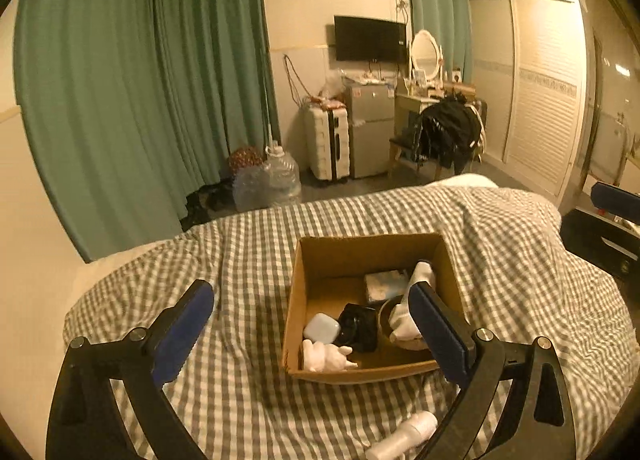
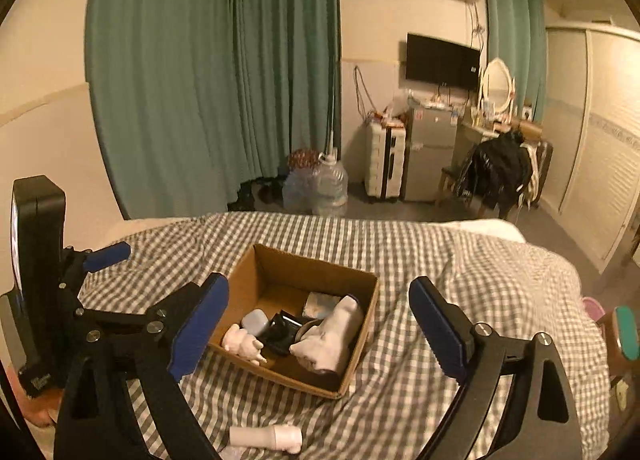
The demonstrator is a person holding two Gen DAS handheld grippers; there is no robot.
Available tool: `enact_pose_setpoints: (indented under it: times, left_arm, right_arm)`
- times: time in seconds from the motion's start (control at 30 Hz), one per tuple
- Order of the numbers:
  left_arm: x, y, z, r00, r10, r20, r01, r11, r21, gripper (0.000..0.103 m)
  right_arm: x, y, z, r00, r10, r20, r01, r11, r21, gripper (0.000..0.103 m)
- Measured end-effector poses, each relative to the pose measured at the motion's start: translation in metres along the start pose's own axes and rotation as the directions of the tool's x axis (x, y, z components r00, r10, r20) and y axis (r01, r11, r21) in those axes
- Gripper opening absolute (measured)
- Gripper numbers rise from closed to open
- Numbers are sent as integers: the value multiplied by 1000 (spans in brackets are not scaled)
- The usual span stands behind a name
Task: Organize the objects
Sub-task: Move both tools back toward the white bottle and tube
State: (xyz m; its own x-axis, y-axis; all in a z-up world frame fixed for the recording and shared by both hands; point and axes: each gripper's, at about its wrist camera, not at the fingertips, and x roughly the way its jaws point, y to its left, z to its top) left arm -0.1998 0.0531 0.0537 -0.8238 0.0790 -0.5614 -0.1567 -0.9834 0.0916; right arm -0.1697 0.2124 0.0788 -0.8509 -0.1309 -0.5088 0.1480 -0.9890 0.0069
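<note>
An open cardboard box (image 1: 340, 256) (image 2: 244, 276) sits on the checked bedspread. Inside lie a white figurine (image 1: 326, 356) (image 2: 242, 342), a pale blue case (image 1: 322, 328) (image 2: 255, 322), a black object (image 1: 358, 326) (image 2: 280, 330), a white cloth bundle (image 1: 420, 280) (image 2: 332, 332) and a light packet (image 1: 384, 284) (image 2: 320, 304). A white bottle (image 1: 404, 436) (image 2: 268, 436) lies on the bed in front of the box. My left gripper (image 1: 312, 320) is open and empty, above the box's near left. My right gripper (image 2: 320, 324) is open and empty over the box.
The bed (image 1: 240, 240) fills the foreground. Beyond it are green curtains (image 1: 140, 79), water jugs (image 1: 276, 179), a white suitcase (image 1: 326, 143), a small fridge (image 1: 370, 127), a chair with dark clothes (image 1: 448, 131) and a wardrobe (image 1: 540, 91). The left gripper body shows in the right view (image 2: 36, 260).
</note>
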Motion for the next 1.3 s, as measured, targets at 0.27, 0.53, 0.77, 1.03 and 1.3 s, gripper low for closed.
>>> enact_pose_setpoints:
  times: [0.27, 0.53, 0.77, 1.03, 1.3]
  left_arm:
    - [-50, 0, -20, 999, 32, 21, -32, 999, -1, 102]
    - [-44, 7, -75, 995, 93, -37, -94, 995, -33, 102]
    - [-10, -2, -140, 985, 112, -128, -121, 991, -63, 102]
    - [33, -38, -209, 966, 62, -250, -66, 998, -8, 102]
    - [50, -69, -240, 944, -24, -329, 38, 999, 36, 70]
  right_arm:
    - [-58, 15, -19, 1000, -14, 10, 14, 999, -43, 93]
    - [-53, 27, -70, 998, -22, -65, 17, 997, -79, 93]
    - [3, 22, -137, 979, -16, -205, 12, 1000, -20, 93]
    - [48, 16, -192, 969, -28, -247, 45, 997, 65, 93]
    - [49, 2, -200, 964, -41, -264, 79, 988, 135, 93]
